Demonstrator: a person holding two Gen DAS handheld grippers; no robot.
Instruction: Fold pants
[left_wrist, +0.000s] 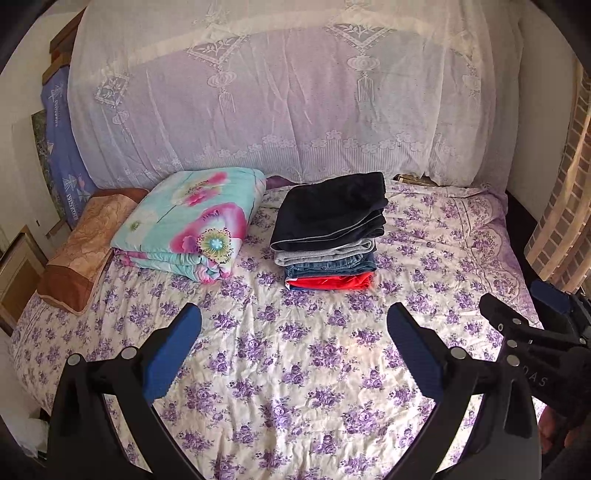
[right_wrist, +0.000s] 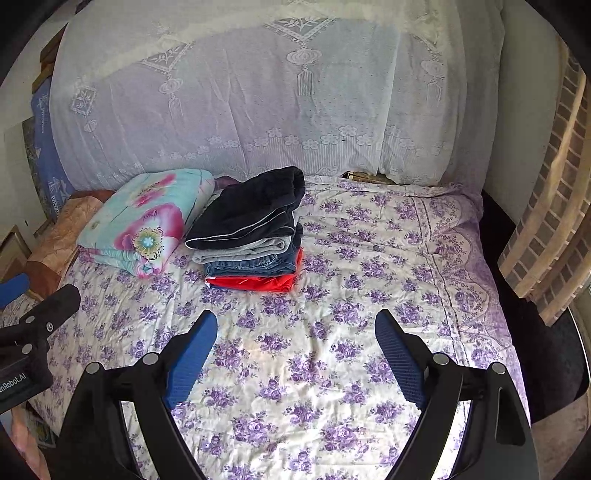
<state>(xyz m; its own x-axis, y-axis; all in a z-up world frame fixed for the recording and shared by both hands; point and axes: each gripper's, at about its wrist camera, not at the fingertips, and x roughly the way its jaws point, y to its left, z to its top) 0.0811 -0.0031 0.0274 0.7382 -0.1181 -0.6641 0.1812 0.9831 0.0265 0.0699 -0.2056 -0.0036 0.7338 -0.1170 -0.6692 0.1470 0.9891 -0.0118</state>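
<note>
Navy pants (left_wrist: 330, 210) top the folded stack (left_wrist: 327, 254), over grey, denim and red pieces. The stack lies ahead of both claws, well apart from them, with nothing between the blue pads on either side.

Left gripper (left_wrist: 293, 343): jaws spread wide, empty; the stack sits nearly dead ahead of it, a touch right of centre. Right gripper (right_wrist: 295, 345): also released, empty; the stack is ahead and left of its centreline. My read is that the left hand is the better lined up, though neither is clearly nearer.

Long axis of the stack is hard to call; it looks roughly square, with the folded edges facing the claws and the navy piece's piped edge running across the front.

No unfolded pants show on the floral bedsheet (left_wrist: 295, 387), so the task looks done or between items.

Relative to the stack: folded flowered quilt (left_wrist: 192, 221) just beside it on the left, brown pillow (left_wrist: 79, 251) beyond that, lace curtain (left_wrist: 288, 92) behind, brick-pattern curtain (left_wrist: 561, 221) far right. Sheet is soft and slightly wrinkled.
</note>
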